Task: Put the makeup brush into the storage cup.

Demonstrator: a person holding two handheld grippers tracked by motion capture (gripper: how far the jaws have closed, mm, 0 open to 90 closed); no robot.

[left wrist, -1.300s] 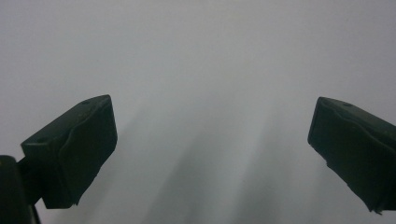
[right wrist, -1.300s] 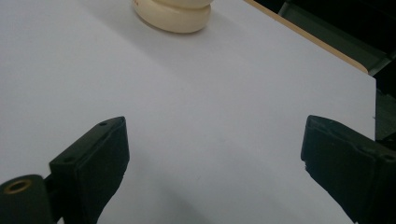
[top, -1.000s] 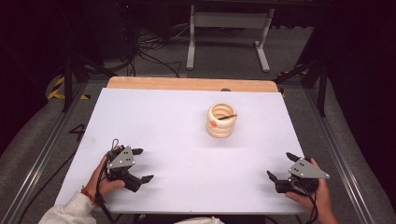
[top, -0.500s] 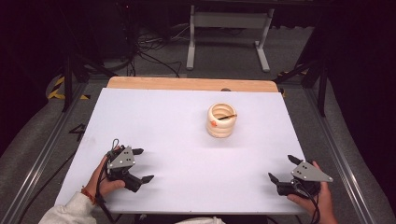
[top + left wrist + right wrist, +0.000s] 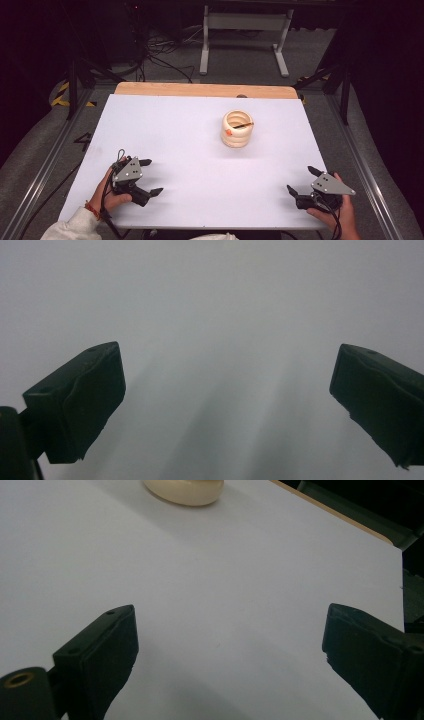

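Cream ribbed ceramic-looking cup (image 5: 237,129) stood beyond both grippers on white tabletop (image 5: 190,145); left gripper (image 5: 147,176), right gripper (image 5: 303,180) gaped empty. Left gripper view: jaws apart. Right gripper view: cup (image 5: 184,491) ahead; probably rigid, breakable; grip across ribs.

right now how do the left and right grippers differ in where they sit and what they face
The left gripper sits at the table's near left, the right gripper at its near right edge. The left gripper view faces bare white surface; the right gripper view catches the cream ring stack ahead. Both have jaws wide open, hold nothing, and lie far from the stack.
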